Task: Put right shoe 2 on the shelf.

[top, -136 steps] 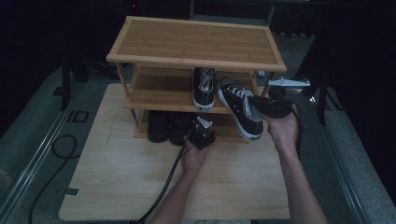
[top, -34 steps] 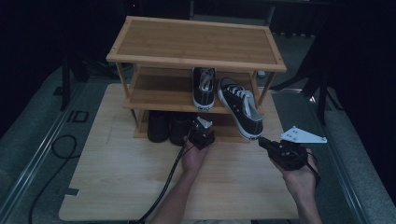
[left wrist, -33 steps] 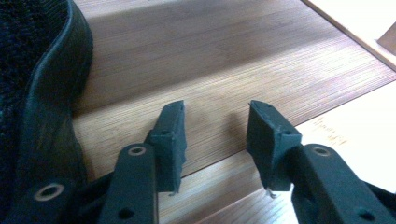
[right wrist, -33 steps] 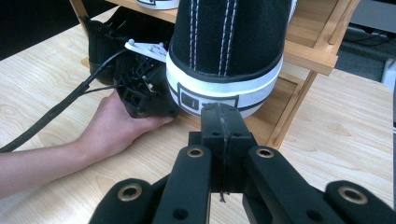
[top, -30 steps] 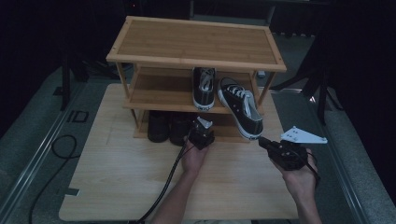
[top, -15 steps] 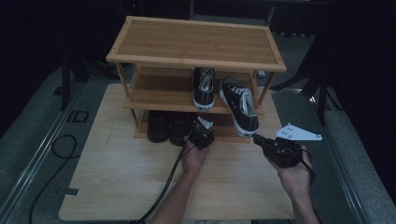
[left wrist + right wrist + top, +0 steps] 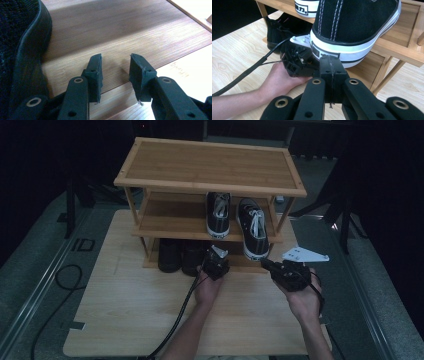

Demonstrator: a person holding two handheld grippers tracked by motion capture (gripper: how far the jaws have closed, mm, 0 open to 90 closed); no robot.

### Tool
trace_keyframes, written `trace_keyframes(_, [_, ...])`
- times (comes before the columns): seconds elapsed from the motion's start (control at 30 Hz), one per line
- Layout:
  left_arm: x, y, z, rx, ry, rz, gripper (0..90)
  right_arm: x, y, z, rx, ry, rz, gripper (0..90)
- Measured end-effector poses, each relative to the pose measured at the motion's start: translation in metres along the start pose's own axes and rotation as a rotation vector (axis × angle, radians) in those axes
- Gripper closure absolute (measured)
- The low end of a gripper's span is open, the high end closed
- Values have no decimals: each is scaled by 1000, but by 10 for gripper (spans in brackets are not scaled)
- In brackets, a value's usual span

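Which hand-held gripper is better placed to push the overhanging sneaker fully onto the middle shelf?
Right. The right hand-held gripper, jaws shut, sits just behind the sneaker heel; the left hand-held gripper is open, low beside a dark shoe.

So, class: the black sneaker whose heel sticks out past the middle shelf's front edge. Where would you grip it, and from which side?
Grip the black sneaker at its heel, coming in from the front of the shoe rack. The heel overhangs the shelf edge towards the person, so open tongs could probably close across its rubber sides. The top shelf above blocks a grip from overhead.
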State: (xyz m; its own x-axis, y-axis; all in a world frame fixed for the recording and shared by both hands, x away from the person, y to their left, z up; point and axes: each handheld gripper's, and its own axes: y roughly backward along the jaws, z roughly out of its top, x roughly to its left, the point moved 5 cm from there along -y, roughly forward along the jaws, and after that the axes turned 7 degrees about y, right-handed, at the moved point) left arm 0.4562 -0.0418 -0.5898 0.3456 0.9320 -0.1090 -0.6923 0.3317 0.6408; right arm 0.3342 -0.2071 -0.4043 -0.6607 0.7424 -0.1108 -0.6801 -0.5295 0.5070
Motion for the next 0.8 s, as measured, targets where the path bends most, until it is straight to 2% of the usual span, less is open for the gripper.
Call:
trace_keyframes(0.1, [0,0,0,0,0,1,628,-3,-3,0,1,-12,4,900])
trace_keyframes(0.43, [0,0,0,-3,-1,5,628,-9,-4,0,13,-9,8,900])
trace_keyframes(0.5, [0,0,0,-2,-1,4,628,-13,-4,-1,20,0,-18,900])
trace_keyframes(0.6, [0,0,0,-2,-1,4,628,-15,-4,-1,18,-12,-5,900])
trace_keyframes(0.73, [0,0,0,-5,3,3,628,-19,-6,1,23,-5,-43,900])
trace_keyframes(0.8, [0,0,0,-6,4,2,628,-23,-8,1,22,-19,-39,900])
